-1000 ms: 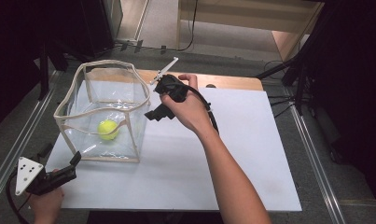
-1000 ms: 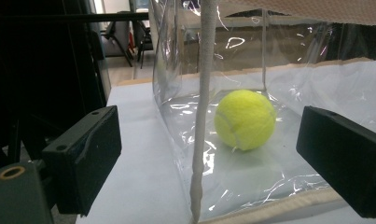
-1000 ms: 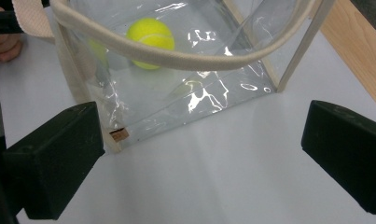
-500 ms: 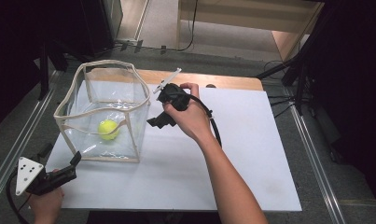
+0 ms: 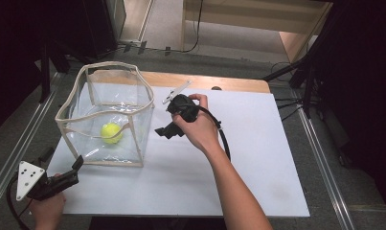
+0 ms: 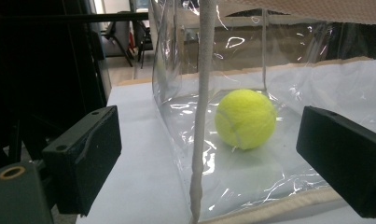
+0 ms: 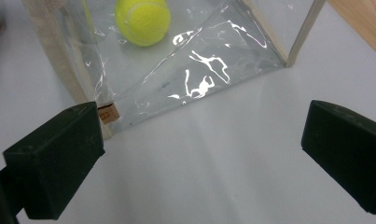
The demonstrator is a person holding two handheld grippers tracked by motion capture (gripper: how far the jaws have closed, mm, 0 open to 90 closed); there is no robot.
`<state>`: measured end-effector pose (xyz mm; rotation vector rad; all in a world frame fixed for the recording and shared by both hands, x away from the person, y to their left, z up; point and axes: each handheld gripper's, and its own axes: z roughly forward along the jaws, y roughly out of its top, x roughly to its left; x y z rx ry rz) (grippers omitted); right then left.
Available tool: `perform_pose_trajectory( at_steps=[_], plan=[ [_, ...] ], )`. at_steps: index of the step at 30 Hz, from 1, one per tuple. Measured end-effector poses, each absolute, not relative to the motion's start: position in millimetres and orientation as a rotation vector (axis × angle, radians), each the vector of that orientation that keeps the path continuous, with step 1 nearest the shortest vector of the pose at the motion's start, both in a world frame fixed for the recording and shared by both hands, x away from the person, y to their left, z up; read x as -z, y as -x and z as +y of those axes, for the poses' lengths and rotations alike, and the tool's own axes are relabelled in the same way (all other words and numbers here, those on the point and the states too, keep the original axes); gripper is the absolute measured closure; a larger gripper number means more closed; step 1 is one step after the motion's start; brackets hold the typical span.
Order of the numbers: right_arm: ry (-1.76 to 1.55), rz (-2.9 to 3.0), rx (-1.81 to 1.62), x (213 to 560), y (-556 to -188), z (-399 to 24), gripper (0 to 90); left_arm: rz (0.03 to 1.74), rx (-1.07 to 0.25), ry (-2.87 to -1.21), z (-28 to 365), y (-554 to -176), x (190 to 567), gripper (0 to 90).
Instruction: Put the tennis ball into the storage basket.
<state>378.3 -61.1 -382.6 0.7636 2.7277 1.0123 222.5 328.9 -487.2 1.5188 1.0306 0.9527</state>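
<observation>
A clear plastic bag [image 5: 107,112] with beige trim stands open on the white table top, and a yellow tennis ball [image 5: 111,132] lies inside it on the bottom. The ball [image 6: 245,118] also appears through the bag's wall in the left gripper view and in the right gripper view [image 7: 142,20]. My left gripper [image 5: 74,167] rests at the table's near left corner, open, pointing at the bag's near corner. My right gripper [image 5: 164,132] hovers just right of the bag [image 7: 185,60], open and empty, aimed down at the bag's lower side.
The white board [image 5: 257,158] covers a wooden table [image 5: 229,84]. A white clip-like piece [image 5: 176,92] lies behind the right hand. Metal rails [image 5: 324,163] run along both sides, and dark stands fill the far edges.
My right gripper has drawn back from the bag's top rim, lower and slightly toward the near side. The left gripper and the ball have stayed put.
</observation>
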Motion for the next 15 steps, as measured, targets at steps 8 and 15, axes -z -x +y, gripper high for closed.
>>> perform_pose_trajectory(
  at_steps=[8,15],
  plan=[
    [-0.778,2.701,-1.04,398.1,-370.9,-67.9,0.0,1.03,-0.953,-1.519,328.8,-222.4,487.2,6.9],
    [-0.803,2.666,-1.078,418.3,-359.7,-78.3,0.0,1.031,-0.948,-1.511,329.2,-222.5,487.3,6.9]
  ],
)
